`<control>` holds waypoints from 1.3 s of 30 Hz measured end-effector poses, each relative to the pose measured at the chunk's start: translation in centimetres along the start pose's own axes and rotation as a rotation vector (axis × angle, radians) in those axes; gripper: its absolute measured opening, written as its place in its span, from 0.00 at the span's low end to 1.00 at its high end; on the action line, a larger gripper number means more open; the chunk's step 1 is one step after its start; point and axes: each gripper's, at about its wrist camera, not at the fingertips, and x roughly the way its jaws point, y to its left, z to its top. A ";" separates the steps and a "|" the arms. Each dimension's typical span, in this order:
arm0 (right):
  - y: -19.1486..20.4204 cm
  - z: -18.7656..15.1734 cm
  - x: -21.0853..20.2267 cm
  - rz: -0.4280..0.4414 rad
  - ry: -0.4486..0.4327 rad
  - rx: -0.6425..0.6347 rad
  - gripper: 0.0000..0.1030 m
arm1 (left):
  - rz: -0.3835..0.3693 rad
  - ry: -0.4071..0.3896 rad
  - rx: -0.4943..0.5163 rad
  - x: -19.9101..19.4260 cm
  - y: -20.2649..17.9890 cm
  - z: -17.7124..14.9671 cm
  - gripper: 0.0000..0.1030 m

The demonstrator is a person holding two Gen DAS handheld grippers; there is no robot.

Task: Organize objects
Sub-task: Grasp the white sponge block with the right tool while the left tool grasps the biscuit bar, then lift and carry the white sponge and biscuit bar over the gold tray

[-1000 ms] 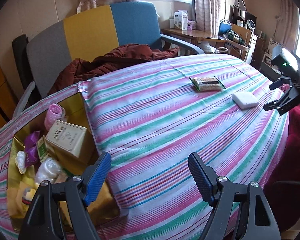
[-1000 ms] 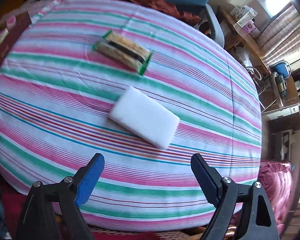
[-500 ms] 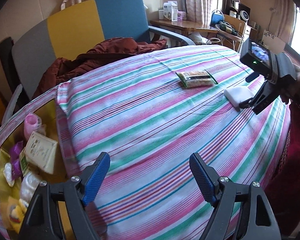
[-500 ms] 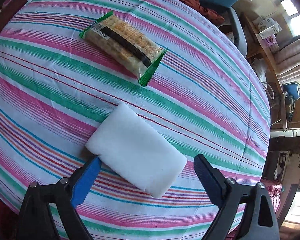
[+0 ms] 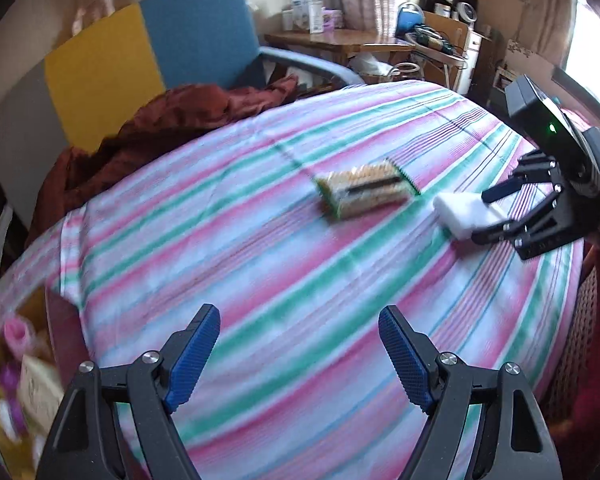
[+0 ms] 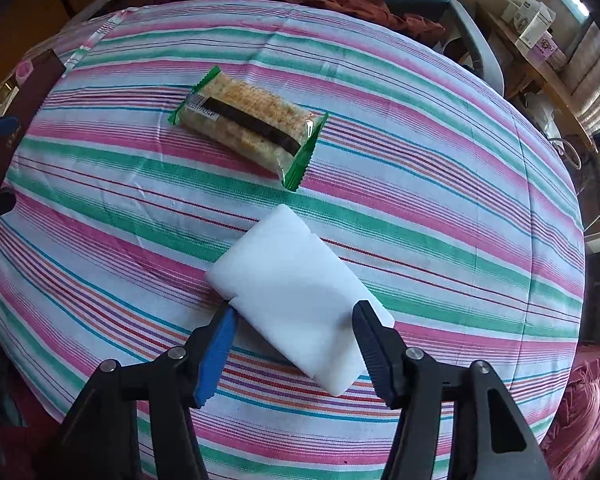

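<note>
Right gripper (image 6: 294, 344) fingers closing on the white sponge block (image 6: 296, 292), near edge of the striped counter (image 6: 440, 184). Contact sits near one end: block may pivot or slip. Left gripper (image 5: 300, 356) fingers wide, empty. Cracker packet (image 6: 246, 124) lies farther.

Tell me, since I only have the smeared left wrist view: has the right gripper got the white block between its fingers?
Observer: Yes. In the right wrist view the right gripper straddles the white block. Its jaws are closing, with the pads against the block's two long sides.
Operator: Is the block off the cloth yet?
Observer: Not visibly. It lies flat on the striped cloth.
Operator: What faces up on the snack pack?
Observer: The snack pack shows a dark band along its length and a barcode label at one end.
</note>
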 end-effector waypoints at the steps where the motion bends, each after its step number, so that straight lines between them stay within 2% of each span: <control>1: 0.0 0.0 0.0 -0.002 0.001 -0.003 0.58 | 0.009 -0.007 0.023 0.4 -0.3 0.7 0.80; 5: 0.1 0.0 -0.2 -0.022 0.009 -0.009 0.60 | -0.015 -0.007 0.127 2.6 -1.8 3.4 0.80; 8: 0.8 0.1 0.0 -0.030 0.011 -0.003 0.62 | -0.002 0.006 0.215 4.5 -3.1 5.0 0.80; 16: 0.5 -0.1 -0.2 0.001 0.014 0.021 0.65 | -0.004 0.026 0.424 9.2 -5.7 7.9 0.82; 22: 0.3 0.0 -0.4 0.006 0.023 0.032 0.68 | -0.028 0.035 0.483 11.9 -5.9 9.7 0.91; 30: 0.2 0.2 -0.8 -0.006 0.030 0.034 0.69 | -0.063 0.050 0.556 14.1 -7.6 10.4 0.92; 32: 0.0 0.2 -1.0 -0.008 0.027 0.041 0.70 | -0.107 0.067 0.498 14.2 -6.9 10.5 0.84; 34: -0.3 0.2 -1.2 -0.010 0.021 0.056 0.70 | -0.210 0.130 0.376 14.2 -5.8 10.5 0.51; 36: -0.7 0.3 -1.5 -0.005 0.014 0.075 0.71 | -0.198 0.135 0.313 13.6 -5.1 10.0 0.45; 39: -1.0 0.4 -1.5 0.003 0.025 0.087 0.73 | -0.187 0.136 0.251 12.3 -4.5 8.3 0.44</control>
